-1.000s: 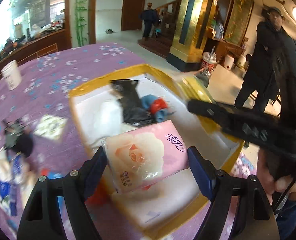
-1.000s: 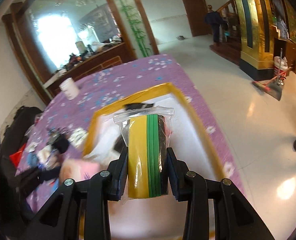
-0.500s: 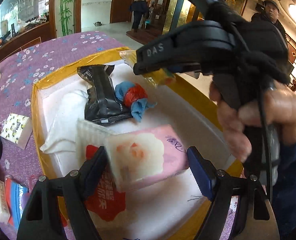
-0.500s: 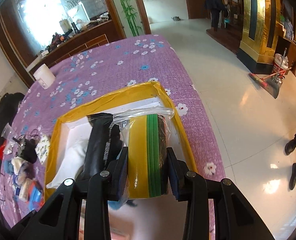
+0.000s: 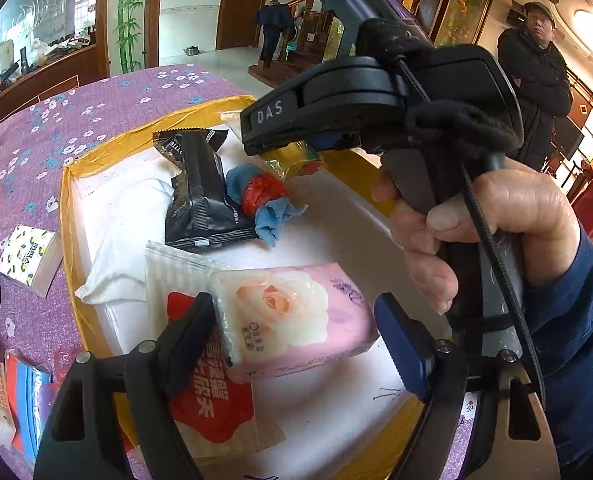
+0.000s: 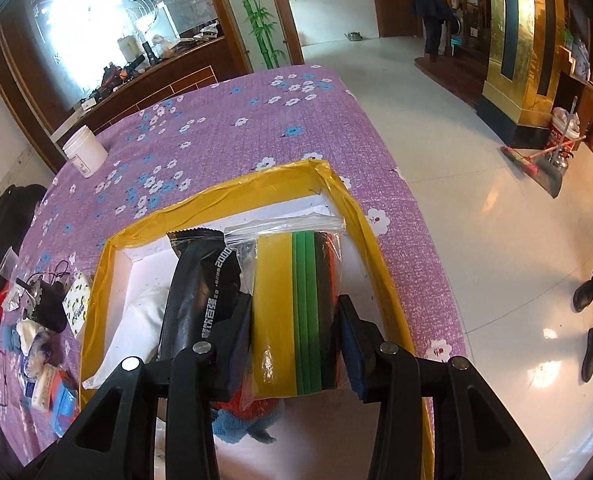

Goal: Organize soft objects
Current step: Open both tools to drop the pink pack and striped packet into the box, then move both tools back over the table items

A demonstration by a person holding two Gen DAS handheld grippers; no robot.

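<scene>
The left gripper (image 5: 300, 332) has its jaws spread wide. A pink tissue pack (image 5: 296, 316) with a big pale rose on it lies between them. The left jaw touches the pack's end, but the right jaw stands a little apart from it, so the pack is not squeezed. The pack looks soft and puffy, and it rests inside the yellow box (image 5: 72, 248), on the white bottom. Under its left end lies a red and white packet (image 5: 208, 408) with big white letters.

Ahead of the left jaws, deeper in the box, lie a shiny black packet (image 5: 200, 196), a blue cloth with a red band (image 5: 262, 200) and a white cloth (image 5: 124, 236). The black packet and the blue cloth touch each other.

The right gripper (image 6: 296, 344) has its jaws pressed tight on a clear bag of sponges (image 6: 292, 308). The bag stands upright between the jaws. Inside are flat pieces in yellow, green and a dark colour, side by side. The bag's zip top sticks up above them. The bag is held over the box, near its far right corner. Just left of the right jaws is the black packet.

The box sits on a worktop with a purple flower cloth (image 6: 224, 120). Left of the box lies a small white tissue pack with green spots (image 5: 30, 254). Far ahead and left of the right jaws stands a white tub (image 6: 84, 156).
</scene>
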